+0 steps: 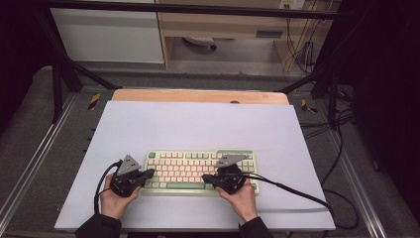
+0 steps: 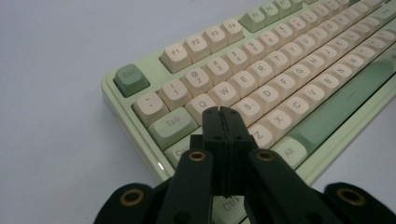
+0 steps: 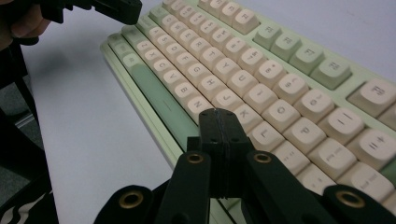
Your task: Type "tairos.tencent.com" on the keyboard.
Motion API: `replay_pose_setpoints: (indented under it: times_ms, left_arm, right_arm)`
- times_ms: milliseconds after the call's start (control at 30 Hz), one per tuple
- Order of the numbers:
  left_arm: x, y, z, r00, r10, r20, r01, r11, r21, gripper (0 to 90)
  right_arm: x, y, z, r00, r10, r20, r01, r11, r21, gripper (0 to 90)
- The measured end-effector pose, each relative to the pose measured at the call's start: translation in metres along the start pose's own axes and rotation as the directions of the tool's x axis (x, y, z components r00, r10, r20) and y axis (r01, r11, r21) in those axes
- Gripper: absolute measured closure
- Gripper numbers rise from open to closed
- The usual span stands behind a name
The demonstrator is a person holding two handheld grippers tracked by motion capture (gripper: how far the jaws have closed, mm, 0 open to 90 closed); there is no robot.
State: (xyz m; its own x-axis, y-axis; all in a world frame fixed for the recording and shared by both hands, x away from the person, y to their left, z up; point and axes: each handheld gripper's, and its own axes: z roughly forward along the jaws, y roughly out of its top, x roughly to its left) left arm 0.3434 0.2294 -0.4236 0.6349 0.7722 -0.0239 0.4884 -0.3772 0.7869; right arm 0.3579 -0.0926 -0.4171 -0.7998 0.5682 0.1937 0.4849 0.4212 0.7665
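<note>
1. A pale green keyboard [image 1: 200,171] with cream keycaps is seen lying on the white bench [image 1: 198,124], in the lower middle of the high view.
2. The left gripper [image 1: 150,173] is held at the keyboard's left end, its jaws clenched together on nothing; in the left gripper view [image 2: 222,112] the tips are seen over the A key.
3. The right gripper [image 1: 205,177] is held over the lower right keys, likewise clenched and empty; in the right gripper view [image 3: 218,113] its tips are seen near the K key.

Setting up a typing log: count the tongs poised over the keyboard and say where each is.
2. The left tongs sit over the keyboard's left end, near A; the right tongs over its right half, near K. Both are shut.
</note>
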Motion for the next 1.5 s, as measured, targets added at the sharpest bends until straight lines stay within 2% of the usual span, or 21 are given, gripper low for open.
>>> replay_pose_setpoints:
  times_ms: [67,367,767,1100,1500]
  left_arm:
    - [0.000,0.000,0.000,1.0000,-0.003,0.002,0.003,1.0000,-0.002,89.7]
    - [0.000,0.000,0.000,1.0000,0.001,0.005,-0.001,1.0000,-0.001,89.6]
    - [0.000,0.000,0.001,1.0000,0.000,0.006,0.000,1.0000,-0.002,89.6]
    - [-0.001,0.000,0.002,1.0000,-0.002,0.008,0.002,1.0000,-0.003,89.6]
    - [-0.003,0.002,0.002,0.9999,0.004,0.014,-0.004,1.0000,-0.007,89.6]
  right_arm:
    - [0.002,0.003,0.006,0.9999,0.002,-0.010,-0.003,0.9999,-0.010,90.0]
    - [0.008,0.011,0.026,0.9999,-0.011,-0.012,0.011,0.9999,0.005,90.0]
    - [0.009,0.009,0.039,0.9999,-0.015,-0.008,0.015,0.9996,0.024,90.0]
    - [0.009,0.007,0.041,0.9996,-0.026,-0.006,0.026,0.9992,0.030,90.0]
    - [0.008,0.010,0.024,0.9989,-0.047,0.005,0.046,0.9987,0.022,90.0]
